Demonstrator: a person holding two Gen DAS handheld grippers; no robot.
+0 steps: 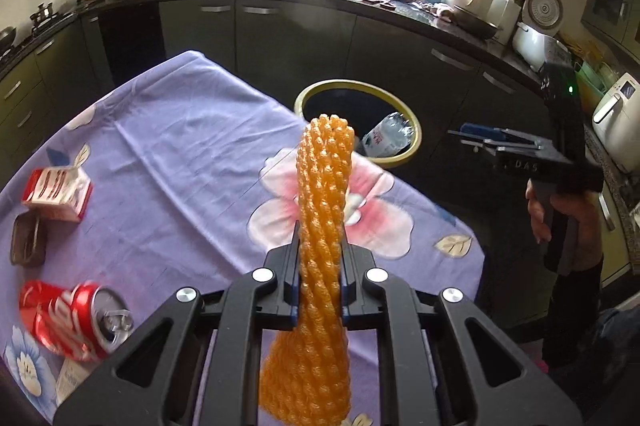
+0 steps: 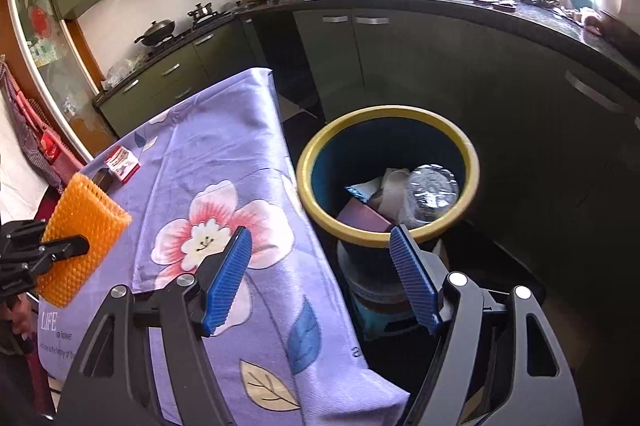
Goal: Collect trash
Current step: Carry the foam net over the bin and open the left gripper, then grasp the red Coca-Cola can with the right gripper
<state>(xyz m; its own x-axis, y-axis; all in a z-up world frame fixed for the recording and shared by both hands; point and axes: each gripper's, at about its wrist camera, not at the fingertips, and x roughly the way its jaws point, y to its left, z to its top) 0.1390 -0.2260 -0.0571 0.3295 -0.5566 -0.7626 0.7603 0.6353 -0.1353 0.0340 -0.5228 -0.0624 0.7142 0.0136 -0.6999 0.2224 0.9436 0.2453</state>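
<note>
My left gripper (image 1: 320, 254) is shut on an orange foam net sleeve (image 1: 324, 186) and holds it above the purple flowered tablecloth (image 1: 180, 154). The sleeve also shows at the left of the right wrist view (image 2: 82, 238). The yellow-rimmed trash bin (image 2: 384, 170) stands on the floor beside the table; it holds a plastic bottle (image 2: 432, 190), paper and a box. My right gripper (image 2: 320, 250) is open and empty, hovering by the bin's near rim. It shows at the right of the left wrist view (image 1: 496, 142). A crushed red can (image 1: 76, 322) lies on the cloth at the left.
A red-and-white carton (image 1: 58, 192) and a small brown tin (image 1: 28, 240) lie on the table's left side. Dark kitchen cabinets (image 2: 440, 66) with a cluttered counter and sink curve behind the bin. A stove with pans (image 2: 160, 32) is at the back left.
</note>
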